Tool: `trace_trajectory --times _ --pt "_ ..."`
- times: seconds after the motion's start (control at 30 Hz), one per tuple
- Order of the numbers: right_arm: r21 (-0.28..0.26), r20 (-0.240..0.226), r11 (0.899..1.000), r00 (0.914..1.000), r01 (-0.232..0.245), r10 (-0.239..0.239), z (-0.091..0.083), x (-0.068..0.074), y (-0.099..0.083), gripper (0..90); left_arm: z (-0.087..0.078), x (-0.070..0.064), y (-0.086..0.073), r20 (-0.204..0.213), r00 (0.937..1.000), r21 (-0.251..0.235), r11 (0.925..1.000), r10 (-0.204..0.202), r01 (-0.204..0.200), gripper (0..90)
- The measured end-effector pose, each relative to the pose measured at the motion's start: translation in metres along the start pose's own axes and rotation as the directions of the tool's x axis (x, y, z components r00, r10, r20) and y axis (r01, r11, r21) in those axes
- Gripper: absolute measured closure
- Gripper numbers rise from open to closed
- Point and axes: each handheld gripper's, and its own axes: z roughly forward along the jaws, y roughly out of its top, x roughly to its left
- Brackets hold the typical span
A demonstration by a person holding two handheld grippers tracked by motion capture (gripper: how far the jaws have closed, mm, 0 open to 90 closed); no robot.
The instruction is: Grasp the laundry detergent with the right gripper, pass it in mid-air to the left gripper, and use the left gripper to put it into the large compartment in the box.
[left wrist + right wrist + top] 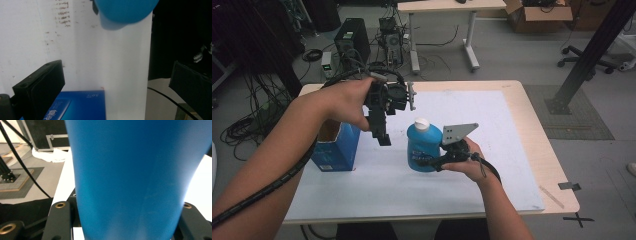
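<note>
Table (512, 150) with white mat; open blue box (334, 150) at its left. Blue bottle (422, 150) stands mid-mat, clamped by the right gripper (439, 159). Left gripper (382, 131) hovers above, its 2 jaws spread, empty. Likely step: steadying the bottle; next calls for lowering onto the white cap (421, 123).

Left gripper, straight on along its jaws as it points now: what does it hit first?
Probably the white sheet on the table. The left gripper points down with jaws open, between the blue cardboard box and the blue plastic bottle with white cap; depth is unclear.
</note>
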Motion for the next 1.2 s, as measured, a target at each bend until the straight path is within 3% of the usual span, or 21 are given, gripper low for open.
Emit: trace_trajectory --times 0.63,1.2 --pt "0.037 -0.046 0.999 0.9987 0.025 -0.024 0.034 -0.003 0.016 43.6 0.002 -0.007 0.015 -0.015 0.9997 0.032 0.9993 0.018 -0.018 0.2" --pt "0.033 -0.059 0.999 0.9979 0.027 -0.025 0.044 -0.002 0.022 43.6 0.015 -0.012 0.026 -0.029 0.9987 0.057 0.9976 0.042 -0.04 0.2"
